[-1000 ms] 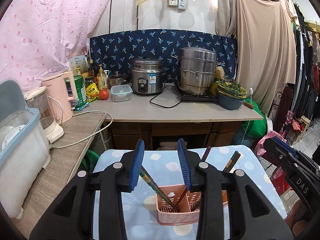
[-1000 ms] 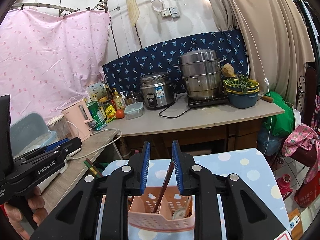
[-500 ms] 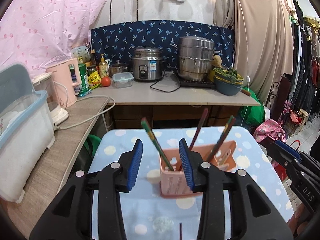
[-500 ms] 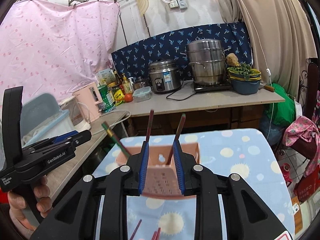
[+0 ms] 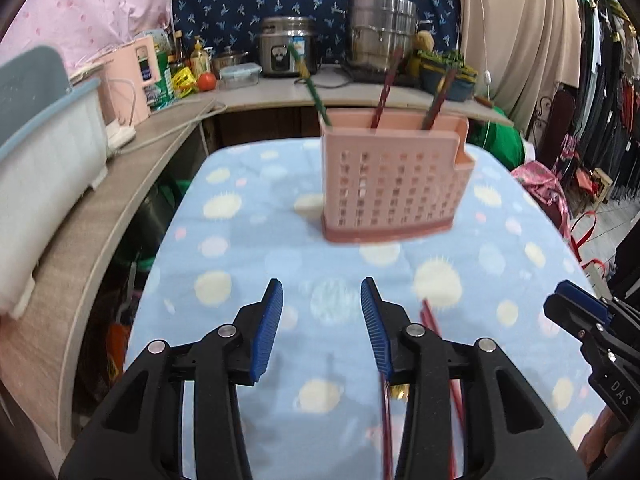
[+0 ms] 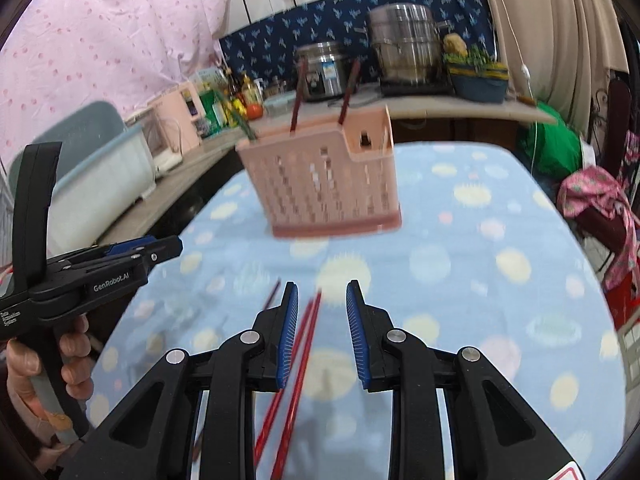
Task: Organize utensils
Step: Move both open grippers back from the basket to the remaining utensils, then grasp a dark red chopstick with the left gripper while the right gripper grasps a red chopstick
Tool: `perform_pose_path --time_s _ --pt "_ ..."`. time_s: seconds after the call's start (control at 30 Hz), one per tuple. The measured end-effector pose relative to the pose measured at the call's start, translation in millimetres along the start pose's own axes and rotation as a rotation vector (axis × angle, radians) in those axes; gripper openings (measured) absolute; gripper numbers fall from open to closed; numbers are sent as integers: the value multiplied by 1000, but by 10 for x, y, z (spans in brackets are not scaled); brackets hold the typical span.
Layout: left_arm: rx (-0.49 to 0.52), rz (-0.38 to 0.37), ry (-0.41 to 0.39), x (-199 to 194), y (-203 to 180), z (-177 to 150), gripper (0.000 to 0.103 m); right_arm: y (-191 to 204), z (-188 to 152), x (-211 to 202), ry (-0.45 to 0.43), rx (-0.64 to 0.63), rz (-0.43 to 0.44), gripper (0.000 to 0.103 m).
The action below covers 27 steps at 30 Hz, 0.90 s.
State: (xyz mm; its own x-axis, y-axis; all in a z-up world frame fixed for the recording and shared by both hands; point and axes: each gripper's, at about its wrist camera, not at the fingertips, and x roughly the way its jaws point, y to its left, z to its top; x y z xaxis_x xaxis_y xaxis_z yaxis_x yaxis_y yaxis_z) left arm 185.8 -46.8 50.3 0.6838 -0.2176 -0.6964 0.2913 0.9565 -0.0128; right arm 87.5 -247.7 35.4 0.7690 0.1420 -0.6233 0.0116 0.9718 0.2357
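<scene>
Basket point(image 5: 392, 188) of pink perforated plastic, boxy and upright, blurred, on the bench point(image 5: 240, 240) in the upper middle of both frames. Holds a green chopstick point(image 5: 310, 84) at its left end and two dark red chopsticks point(image 5: 384, 88) leaning further right.

Seen only from the right wrist: a hand point(image 6: 40, 364) at lower left, wrapped round the other tool's grey handle. Clearer there too: a pair of thin red chopsticks point(image 6: 302, 344) lying flat on the pale blue dotted cloth point(image 6: 480, 240) at bottom centre, well apart from the basket. From the left wrist, partly hidden under the right-hand finger.

Left hand-held gripper point(image 5: 320, 288): ribbed blue pads on black fingers, moderately wide, just been opening, nothing between the pads. Right hand-held gripper point(image 6: 320, 286): same build, narrower gap, pressing on nothing, with the red pair on the cloth beneath, along the left-hand finger.
</scene>
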Motion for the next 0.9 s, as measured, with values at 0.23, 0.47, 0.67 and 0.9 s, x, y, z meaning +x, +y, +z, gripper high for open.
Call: perform_pose_path --time_s 0.23,0.47,0.67,0.9 --pt "-34 7 61 38 6 -586 45 139 -638 -24 81 -34 -48 25" --pt "-38 28 90 -13 -58 -1011 51 260 -1122 -13 141 -61 -54 25" --pt "-36 19 114 -54 -139 -1189 52 300 -1274 -45 161 -37 -39 25" --pt "-37 6 129 -113 -198 -1358 58 369 -1366 -135 141 -61 -47 25"
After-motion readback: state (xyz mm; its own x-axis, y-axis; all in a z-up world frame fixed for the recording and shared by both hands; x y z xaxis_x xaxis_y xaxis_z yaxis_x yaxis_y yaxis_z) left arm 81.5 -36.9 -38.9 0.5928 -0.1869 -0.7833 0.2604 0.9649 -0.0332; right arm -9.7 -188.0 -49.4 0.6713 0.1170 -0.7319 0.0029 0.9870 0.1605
